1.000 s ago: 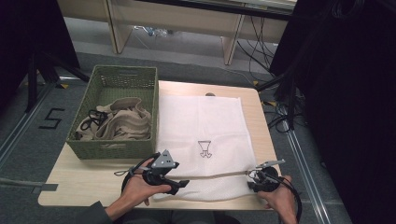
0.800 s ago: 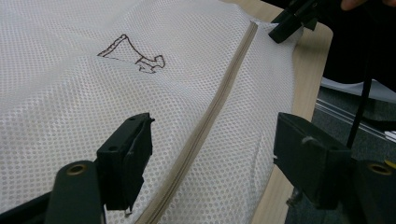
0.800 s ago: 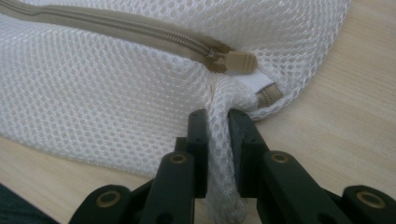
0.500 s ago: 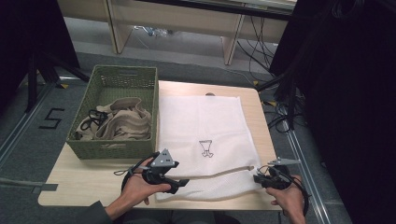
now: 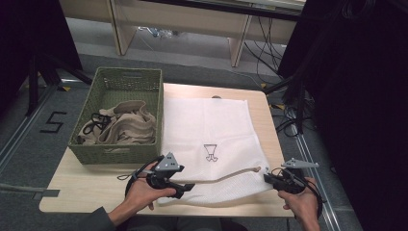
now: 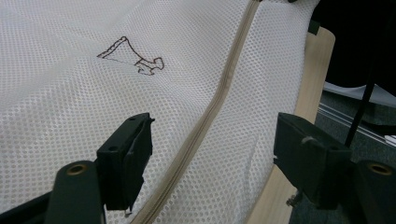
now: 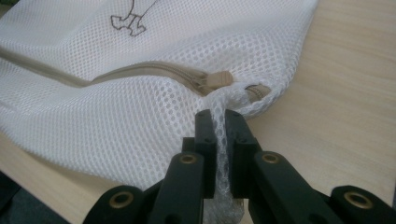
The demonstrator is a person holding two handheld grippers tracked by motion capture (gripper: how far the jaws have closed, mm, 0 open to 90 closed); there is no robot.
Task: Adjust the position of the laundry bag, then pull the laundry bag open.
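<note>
Pinching white mesh beside the zipper's end, the right gripper (image 7: 219, 135) has just closed on the laundry bag (image 5: 211, 130), while the left gripper (image 6: 215, 168) is held spread above its zipper (image 6: 205, 116) near the table's edge (image 7: 336, 93).

The green basket (image 5: 118, 118) walls the mesh bag's (image 5: 211, 125) left; its right stays open.

- Mesh laundry bag (image 5: 211, 139): white, fine honeycomb holes, dk brown outline logo (image 5: 210, 153)
- Zipper (image 7: 154, 72): beige/tan
- Basket (image 5: 115, 154): olive green, woven
- Cloth in basket (image 5: 127, 127): beige
- Table (image 5: 86, 187): lt wood grain
- Grippers: black
</note>
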